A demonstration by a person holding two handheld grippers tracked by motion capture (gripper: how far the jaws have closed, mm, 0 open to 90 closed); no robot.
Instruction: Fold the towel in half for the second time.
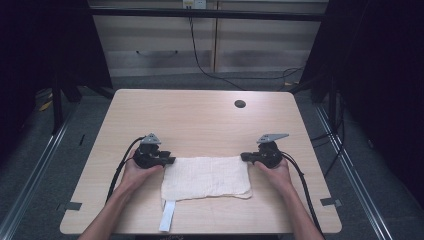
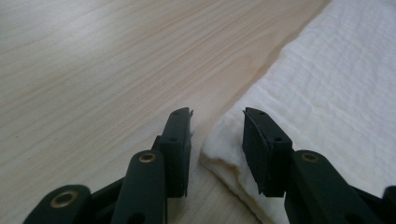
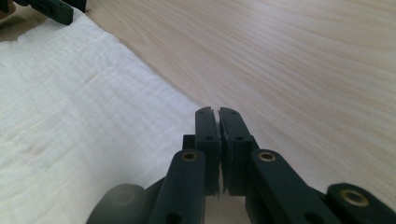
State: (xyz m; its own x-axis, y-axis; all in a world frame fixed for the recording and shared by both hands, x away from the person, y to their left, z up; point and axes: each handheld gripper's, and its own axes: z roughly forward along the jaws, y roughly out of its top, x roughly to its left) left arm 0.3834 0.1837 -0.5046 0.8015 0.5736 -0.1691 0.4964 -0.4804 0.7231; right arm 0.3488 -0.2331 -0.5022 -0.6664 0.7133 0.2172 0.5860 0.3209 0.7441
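Two black jaws of the left gripper [image 2: 217, 116] stand apart over the near-left corner of a white towel [image 2: 327, 93], one jaw on the bare wood, the other above the cloth's folded edge, with the corner lying between them and not yet pinched. Across the cloth, the right gripper [image 3: 218, 112] has its jaws pressed together at the towel's far edge; whether any fabric is caught between them cannot be told from the right gripper view, where the tips seem to sit just at the hem.

Seen from above, the left gripper [image 1: 167, 160] and the right gripper [image 1: 246, 157] flank the two far corners of the towel [image 1: 207, 177], which lies spread, roughly flat and already doubled on the near half of the wooden table [image 1: 200, 120]. A white strip [image 1: 168, 216] lies on the table just below the towel's near-left corner.

Judging by this, the work stands early: the corners are being taken up, the left grasp remains to be closed, and any lifting or folding of the cloth is yet to come.
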